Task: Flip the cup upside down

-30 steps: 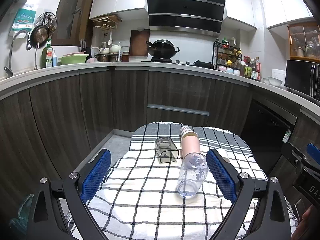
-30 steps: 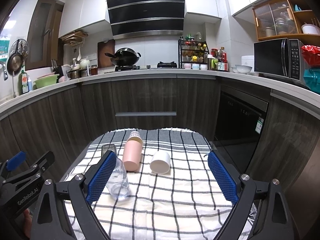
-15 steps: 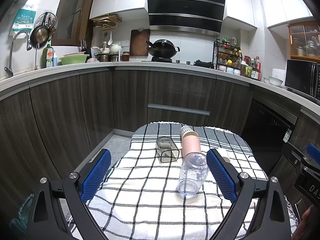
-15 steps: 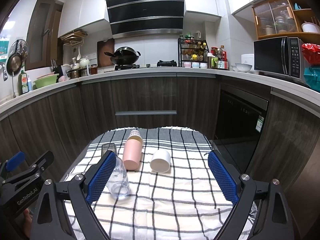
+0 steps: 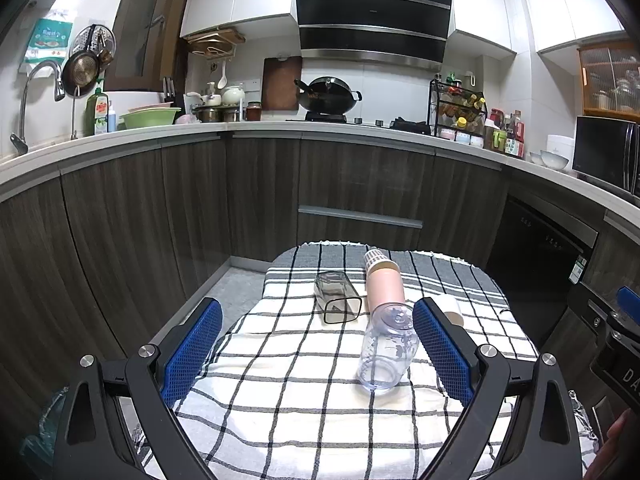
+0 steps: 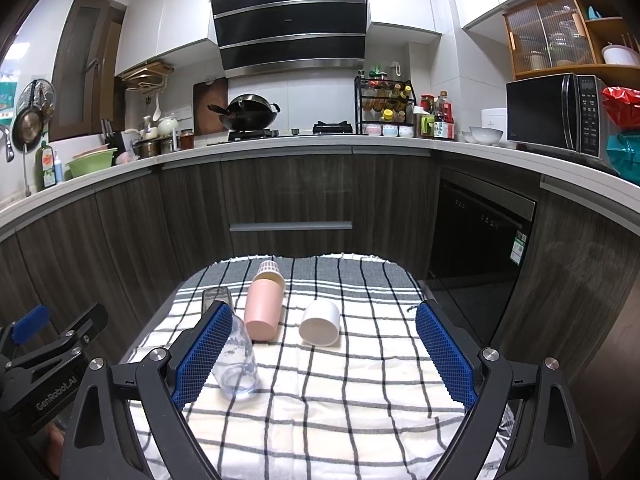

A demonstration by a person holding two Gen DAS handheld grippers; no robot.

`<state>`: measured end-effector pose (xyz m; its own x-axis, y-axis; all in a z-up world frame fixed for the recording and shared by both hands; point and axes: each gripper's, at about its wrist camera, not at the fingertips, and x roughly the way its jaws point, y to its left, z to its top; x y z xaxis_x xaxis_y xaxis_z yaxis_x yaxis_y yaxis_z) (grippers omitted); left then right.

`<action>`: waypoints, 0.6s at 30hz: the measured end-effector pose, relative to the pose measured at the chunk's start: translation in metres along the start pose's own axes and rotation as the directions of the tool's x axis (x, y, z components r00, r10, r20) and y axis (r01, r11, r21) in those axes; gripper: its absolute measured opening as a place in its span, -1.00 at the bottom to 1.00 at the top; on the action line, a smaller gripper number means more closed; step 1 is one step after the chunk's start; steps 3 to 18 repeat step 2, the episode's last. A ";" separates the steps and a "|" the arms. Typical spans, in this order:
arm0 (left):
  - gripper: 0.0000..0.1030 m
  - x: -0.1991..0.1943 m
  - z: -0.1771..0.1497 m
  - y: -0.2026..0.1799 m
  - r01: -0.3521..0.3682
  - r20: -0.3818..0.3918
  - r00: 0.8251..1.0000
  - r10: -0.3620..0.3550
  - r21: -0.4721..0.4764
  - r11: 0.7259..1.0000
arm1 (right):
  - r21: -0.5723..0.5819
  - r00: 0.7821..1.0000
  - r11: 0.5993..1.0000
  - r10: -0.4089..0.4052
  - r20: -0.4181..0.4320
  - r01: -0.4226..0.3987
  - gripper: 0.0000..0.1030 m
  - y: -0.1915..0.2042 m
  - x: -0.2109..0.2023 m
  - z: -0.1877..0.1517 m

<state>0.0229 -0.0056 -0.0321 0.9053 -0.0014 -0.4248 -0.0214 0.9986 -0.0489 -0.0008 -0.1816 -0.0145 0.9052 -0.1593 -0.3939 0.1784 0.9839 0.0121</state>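
Four cups lie on their sides on a small table covered with a black-and-white checked cloth (image 6: pixel 320 400), set before dark wood kitchen cabinets; none of them is turned mouth-down. The white cup (image 6: pixel 320 323) rests toward the right of the cloth, its base facing the right wrist camera; just to its left lies the pink cup (image 6: pixel 263 312), with a small white ribbed cup (image 6: pixel 268 267) at its far end, though whether the two touch cannot be told; a clear plastic cup (image 5: pixel 387 350) lies nearest the cameras, its open mouth toward them and its far end close against the pink cup; a smoky square glass (image 5: pixel 338 298) lies to the left, apart from the rest. The left gripper (image 5: pixel 316 354) hangs above the near edge of the table with its blue-padded jaws spread wide and nothing between them; the right gripper (image 6: pixel 324 354) is likewise released, jaws wide apart, holding nothing, its left pad overlapping the clear cup in view; contact there cannot be judged.
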 end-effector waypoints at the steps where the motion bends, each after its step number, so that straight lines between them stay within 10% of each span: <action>1: 0.89 0.000 0.000 0.000 0.001 -0.003 1.000 -0.001 0.000 1.000 | 0.001 1.000 1.000 -0.001 0.000 0.001 0.81 0.000 0.000 0.000; 18: 0.89 0.002 -0.001 0.000 0.004 -0.008 1.000 -0.004 -0.001 1.000 | 0.001 1.000 1.000 -0.001 0.000 0.001 0.81 -0.001 0.000 -0.001</action>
